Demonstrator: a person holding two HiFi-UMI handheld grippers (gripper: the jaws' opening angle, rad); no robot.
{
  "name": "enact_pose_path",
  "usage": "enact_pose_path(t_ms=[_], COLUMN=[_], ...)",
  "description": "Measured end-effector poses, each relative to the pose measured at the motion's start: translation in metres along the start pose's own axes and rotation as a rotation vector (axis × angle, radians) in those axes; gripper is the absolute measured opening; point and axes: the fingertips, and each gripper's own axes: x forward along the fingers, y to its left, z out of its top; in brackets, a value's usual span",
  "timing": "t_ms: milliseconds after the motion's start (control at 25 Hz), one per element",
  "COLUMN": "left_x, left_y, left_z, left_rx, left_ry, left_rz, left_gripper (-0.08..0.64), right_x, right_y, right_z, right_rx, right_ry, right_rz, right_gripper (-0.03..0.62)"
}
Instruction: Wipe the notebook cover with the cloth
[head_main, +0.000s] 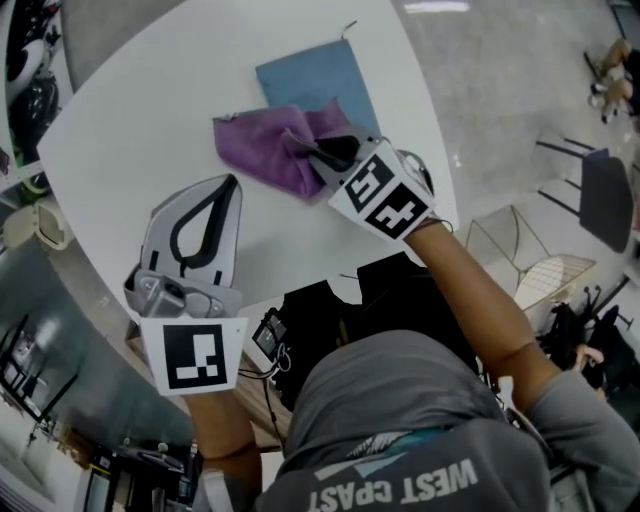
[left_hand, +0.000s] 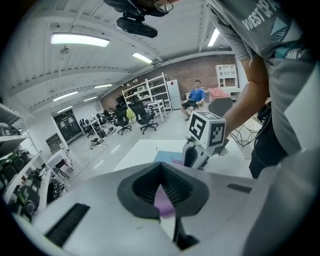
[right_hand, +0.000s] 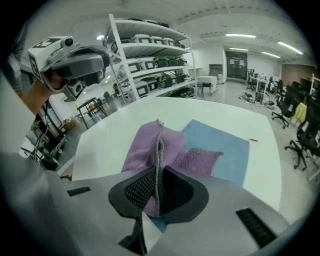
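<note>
Hiding part of the notebook (head_main: 315, 75), cloth (head_main: 255, 150) bunched in right gripper (head_main: 318, 150)

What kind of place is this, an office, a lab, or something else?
Probably an open-plan lab or workshop office: metal shelving stacked with equipment, wheeled office chairs at desks, long strip lights overhead, and a brick back wall.

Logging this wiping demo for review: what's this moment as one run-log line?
right gripper: shut on purple cloth | cloth: overlaps blue notebook | left gripper: shut, empty, aside
</note>
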Motion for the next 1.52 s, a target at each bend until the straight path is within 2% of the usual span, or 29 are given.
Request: enact_pose_path(t_ms=[120,240,360,560,680,840,1240,1360,1520], left_x=[-0.005,-0.007,-0.005,0.007,0.013,0.015,-0.001,-0.004,-0.002], left_y=[0.007,0.011,0.011,0.010,0.007,0.004,0.006,0.008,0.011], left_z=[-0.012,-0.018,-0.013,0.005,0.012,0.017,-0.014,-0.014,-0.008], left_rx=[-0.013,-0.019,-0.013,0.014,0.028,0.029,-0.029,-0.030,-0.019], left_ry=[0.014,0.022,0.017,-0.003,-0.013,-0.018,0.027,0.029,0.024], left_rz=[0.013,0.018,0.012,-0.014,-0.026,-0.028,0.014,0.021,0.015], left_gripper=[0.000,0.000,0.000,0.000,0.000,0.000,0.000,0.000,0.000], right_x=[0.017,0.014,-0.006,-0.051,-0.060,-0.050,0.019,0.015,-0.013], right_y=[0.013,0.008,-0.016,-0.074,-0.089,-0.076,-0.001,-0.007,-0.049], right_z=[0.014,0.011,-0.004,-0.039,-0.048,-0.036,0.023,0.021,-0.001], right_rx=[-0.026,-0.012,0.027,0.131,0.152,0.111,-0.037,-0.020,0.065], right_ry=[-0.001,-0.003,0.003,0.013,0.018,0.014,-0.003,-0.004,0.000], right_rz=[0.034,0.035,-0.014,-0.146,-0.180,-0.149,0.046,0.041,-0.045], right_gripper=[0.074,0.074,0.074,0.074,0.074,0.074,0.074,0.074,0.074])
